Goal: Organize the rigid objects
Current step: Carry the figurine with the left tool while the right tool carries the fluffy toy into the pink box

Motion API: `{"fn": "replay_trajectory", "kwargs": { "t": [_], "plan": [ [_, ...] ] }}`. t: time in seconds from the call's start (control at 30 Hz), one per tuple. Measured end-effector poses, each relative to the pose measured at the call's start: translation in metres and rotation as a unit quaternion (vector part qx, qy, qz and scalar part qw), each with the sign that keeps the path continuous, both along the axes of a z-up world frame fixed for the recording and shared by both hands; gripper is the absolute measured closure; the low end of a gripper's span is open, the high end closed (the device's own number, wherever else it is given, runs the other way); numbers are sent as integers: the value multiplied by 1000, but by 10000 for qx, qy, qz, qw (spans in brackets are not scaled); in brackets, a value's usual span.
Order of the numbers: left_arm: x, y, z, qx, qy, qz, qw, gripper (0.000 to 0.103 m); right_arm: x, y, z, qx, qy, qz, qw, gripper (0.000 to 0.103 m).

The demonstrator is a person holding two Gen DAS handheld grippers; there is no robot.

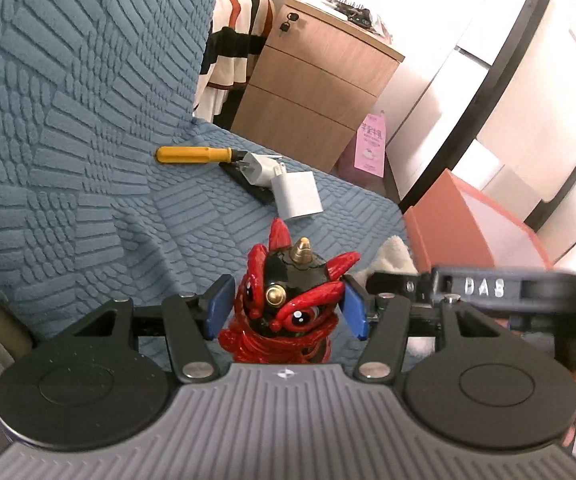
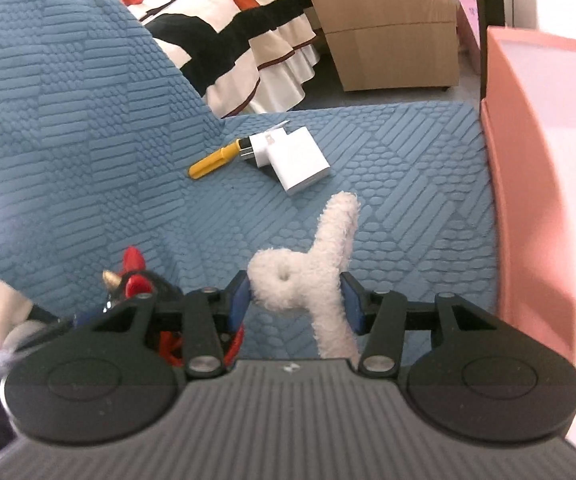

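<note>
Both held: red figurine (image 1: 284,304) (left), fluffy white toy (image 2: 307,276) (right).

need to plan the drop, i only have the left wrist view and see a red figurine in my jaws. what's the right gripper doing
Observer: The right gripper is shut on a fluffy white plush toy.
Operator: is there a bin near it
Observer: Yes, a tall pink box stands at the right edge of the blue cover, open at the top.
Operator: anything left on the cover
Observer: A yellow-handled tool and two white chargers lie together beyond the plush. From the right wrist view the black item under them, which you can see, is hidden.
</note>
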State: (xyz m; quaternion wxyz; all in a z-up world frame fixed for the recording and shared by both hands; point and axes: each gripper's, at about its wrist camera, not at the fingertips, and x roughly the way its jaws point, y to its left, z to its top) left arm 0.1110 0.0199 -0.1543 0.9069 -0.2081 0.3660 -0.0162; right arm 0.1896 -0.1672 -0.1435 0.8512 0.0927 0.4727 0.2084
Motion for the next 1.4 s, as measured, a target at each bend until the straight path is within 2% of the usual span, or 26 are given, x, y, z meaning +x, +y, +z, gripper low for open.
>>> {"fn": "replay_trajectory", "kwargs": {
  "t": [0.1,0.23,0.53,0.7,0.93,1.2,1.4],
  "plan": [
    [1,-5,12,-81,-10,-32,10000,40,-9,-2,12,-77,-74,66,9999,52],
    [4,-14,33,0,-88,-168,9998,40,-20,-9,32,-124,-219,24,9997,51],
    [15,-31,87,-55,-263,-426,9987,40,-34,-34,84,23,-574,-227,9981,51],
    [23,-49,113,57,-339,-650,9973,40,-34,-55,112,240,-745,-388,9962,51],
    [39,-81,150,-2,-473,-839,9953,40,-34,-76,146,116,-1141,-455,9924,51],
    [54,-122,182,-72,-641,-1023,9927,40,-35,-116,176,55,-1432,-581,9880,51],
    [64,-162,189,-76,-698,-1249,9897,40,-33,-152,183,-39,-1549,-829,9844,51]
  ]
}}
